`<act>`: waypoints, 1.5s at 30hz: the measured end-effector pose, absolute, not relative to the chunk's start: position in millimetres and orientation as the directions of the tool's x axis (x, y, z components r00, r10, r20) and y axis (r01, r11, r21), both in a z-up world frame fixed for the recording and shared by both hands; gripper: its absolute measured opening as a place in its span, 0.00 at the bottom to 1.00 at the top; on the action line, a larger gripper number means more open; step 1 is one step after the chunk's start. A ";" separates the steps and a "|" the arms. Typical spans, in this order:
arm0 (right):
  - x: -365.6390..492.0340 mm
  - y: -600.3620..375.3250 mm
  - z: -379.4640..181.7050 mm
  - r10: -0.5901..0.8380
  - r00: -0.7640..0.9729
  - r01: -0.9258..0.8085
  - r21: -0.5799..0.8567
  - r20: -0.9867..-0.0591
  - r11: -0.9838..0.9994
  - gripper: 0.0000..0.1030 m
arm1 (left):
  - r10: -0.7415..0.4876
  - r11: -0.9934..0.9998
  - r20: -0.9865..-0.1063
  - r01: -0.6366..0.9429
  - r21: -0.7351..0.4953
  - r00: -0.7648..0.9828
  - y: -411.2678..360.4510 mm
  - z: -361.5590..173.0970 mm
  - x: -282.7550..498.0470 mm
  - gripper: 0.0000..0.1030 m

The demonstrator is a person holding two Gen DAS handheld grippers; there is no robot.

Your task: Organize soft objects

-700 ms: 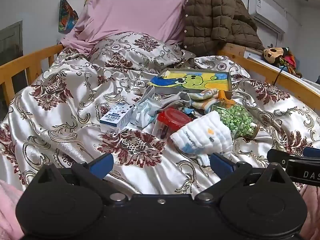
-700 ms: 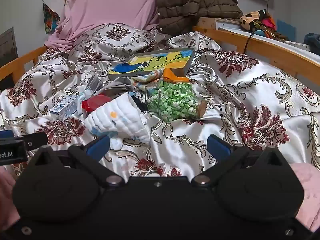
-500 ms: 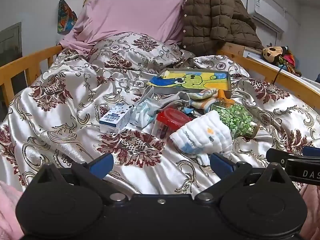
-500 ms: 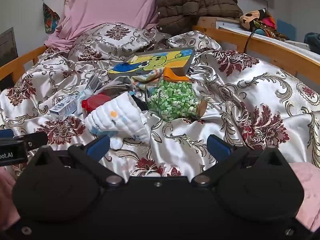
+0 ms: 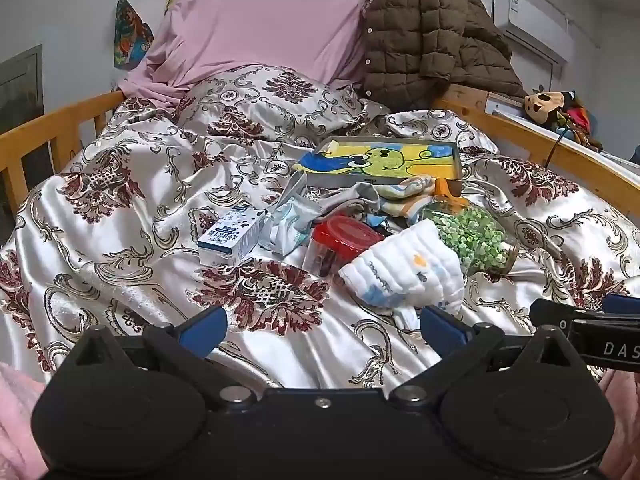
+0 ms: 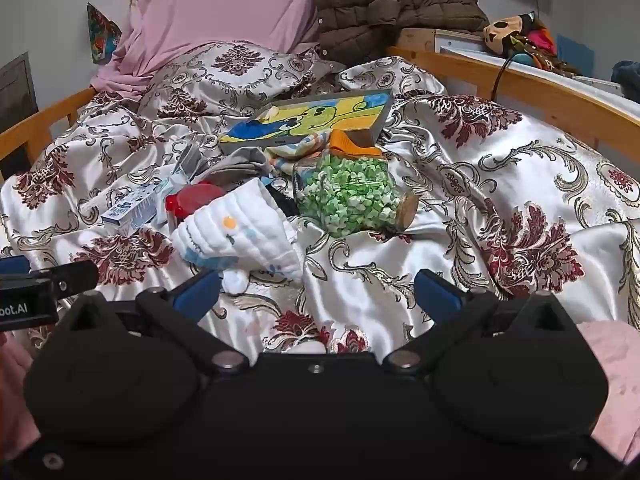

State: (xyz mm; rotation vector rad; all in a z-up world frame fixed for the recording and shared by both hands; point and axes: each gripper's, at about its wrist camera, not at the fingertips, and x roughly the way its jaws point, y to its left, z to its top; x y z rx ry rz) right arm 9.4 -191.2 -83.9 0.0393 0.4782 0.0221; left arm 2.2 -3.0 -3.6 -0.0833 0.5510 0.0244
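Both grippers are held low over the near edge of the bed (image 5: 120, 184), tilted downward toward the pile at mid-bed. Left gripper (image 5: 320, 326): fingers (image 5: 202, 326) spread fully, nothing between them; only satin cover is seen in the gap. Right gripper (image 6: 318, 294): fingers (image 6: 436, 294) likewise spread wide, nothing grasped. The right gripper's tip is seen at the right edge of the left wrist view; the left gripper's tip at the left edge of the right wrist view, so the two are held side by side, apart. Pink fuzzy sleeves are seen at the lower corners of both views; hands themselves are hidden behind the gripper bodies.

Task thing: 1 white folded cloth (image 5: 404, 272) w/ small orange and blue marks, lying near mid-bed, just beyond the left gripper's right finger, and just beyond the right gripper's left finger (image 6: 196, 290). Not touched by either.

Counted in the pile: 1 red-lidded container (image 5: 344, 240), partly covered by the cloth; 1 jar of green pieces (image 6: 352, 196) on its side, touching the cloth's far side; 1 small blue-white carton (image 5: 230, 236); 1 picture board (image 5: 380, 160) w/ yellow-green cartoon, toward the head of the bed. Crumpled fabrics and a packet between board and cloth are tangled; count cannot be told. Carton print is too small to read.

At the head of the bed: 1 patterned pillow (image 5: 276, 108), 1 pink sheet (image 5: 260, 24), 1 brown quilted jacket (image 5: 432, 36).
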 end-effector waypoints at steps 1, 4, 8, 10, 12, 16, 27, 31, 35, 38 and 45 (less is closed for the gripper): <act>9.3 -191.2 -83.8 0.031 0.888 -0.012 0.043 -0.460 0.999 0.99 | 0.002 0.996 -0.523 -0.046 -0.071 0.852 -3.1 -3.6 1.8 0.99; 9.3 -191.3 -83.8 0.031 0.888 -0.012 0.044 -0.459 0.999 0.99 | 0.003 0.996 -0.522 -0.046 -0.070 0.853 -3.1 -4.2 1.8 0.99; 9.1 -191.3 -83.8 0.031 0.888 -0.012 0.044 -0.459 0.999 0.99 | 0.002 0.997 -0.521 -0.045 -0.069 0.853 -3.1 -4.6 1.8 0.99; 9.1 -191.4 -83.8 0.031 0.888 -0.013 0.044 -0.459 0.999 0.99 | 0.002 0.997 -0.521 -0.044 -0.069 0.853 -3.6 -5.1 2.0 0.99; 9.1 -191.4 -83.8 0.031 0.888 -0.012 0.044 -0.459 0.999 0.99 | 0.003 0.997 -0.521 -0.045 -0.069 0.854 -3.7 -4.7 1.9 0.99; 9.2 -191.4 -83.8 0.031 0.888 -0.012 0.044 -0.459 0.999 0.99 | 0.003 0.997 -0.522 -0.045 -0.068 0.853 -4.3 -4.6 2.0 0.99; 8.6 -191.6 -84.0 0.032 0.888 -0.013 0.045 -0.458 0.999 0.99 | 0.005 0.997 -0.520 -0.046 -0.066 0.854 -4.8 -4.6 1.7 0.99; 8.7 -191.6 -83.9 0.032 0.888 -0.013 0.045 -0.459 0.999 0.99 | 0.003 0.997 -0.521 -0.044 -0.066 0.854 -4.3 -4.0 1.5 0.99; 8.6 -191.6 -84.0 0.032 0.888 -0.013 0.045 -0.459 0.999 0.99 | 0.001 0.997 -0.520 -0.042 -0.067 0.854 -0.9 -1.8 1.2 0.99; 8.6 -191.6 -84.1 0.032 0.888 -0.013 0.045 -0.458 0.999 0.99 | 0.001 0.997 -0.519 -0.042 -0.066 0.855 -1.2 -1.9 1.1 0.99; 8.7 -191.7 -84.0 0.032 0.888 -0.013 0.046 -0.458 0.999 0.99 | 0.000 0.997 -0.519 -0.041 -0.066 0.855 -1.4 -2.0 1.2 0.99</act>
